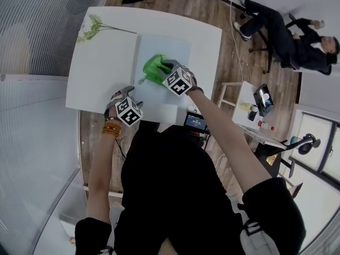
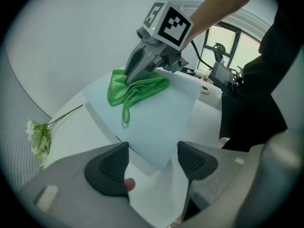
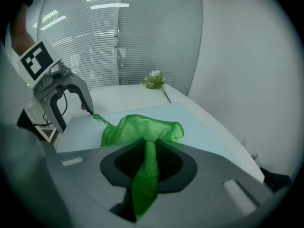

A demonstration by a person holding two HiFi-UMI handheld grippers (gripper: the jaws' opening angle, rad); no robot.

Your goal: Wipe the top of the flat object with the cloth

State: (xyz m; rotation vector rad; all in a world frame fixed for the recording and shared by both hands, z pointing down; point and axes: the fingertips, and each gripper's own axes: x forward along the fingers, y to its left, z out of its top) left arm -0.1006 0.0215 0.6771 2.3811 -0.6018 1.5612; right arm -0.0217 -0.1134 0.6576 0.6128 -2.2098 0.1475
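A pale blue flat sheet [image 1: 159, 52] [image 2: 152, 122] [image 3: 199, 122] lies on the white table [image 1: 106, 62]. A green cloth [image 1: 154, 68] [image 2: 135, 89] [image 3: 142, 129] rests bunched on the sheet's middle. My right gripper [image 1: 169, 70] [image 2: 135, 72] [image 3: 148, 163] is shut on the green cloth, a strip of which runs back between its jaws. My left gripper [image 1: 123, 97] [image 2: 152, 163] [image 3: 83, 106] stands open at the sheet's near left corner, its jaws either side of that corner with nothing gripped.
A white flower sprig [image 1: 93, 28] [image 2: 40, 134] [image 3: 156, 80] lies at the table's far left. A person sits on a chair [image 1: 287, 41] at the far right. A small side table [image 1: 249, 102] with devices stands to the right.
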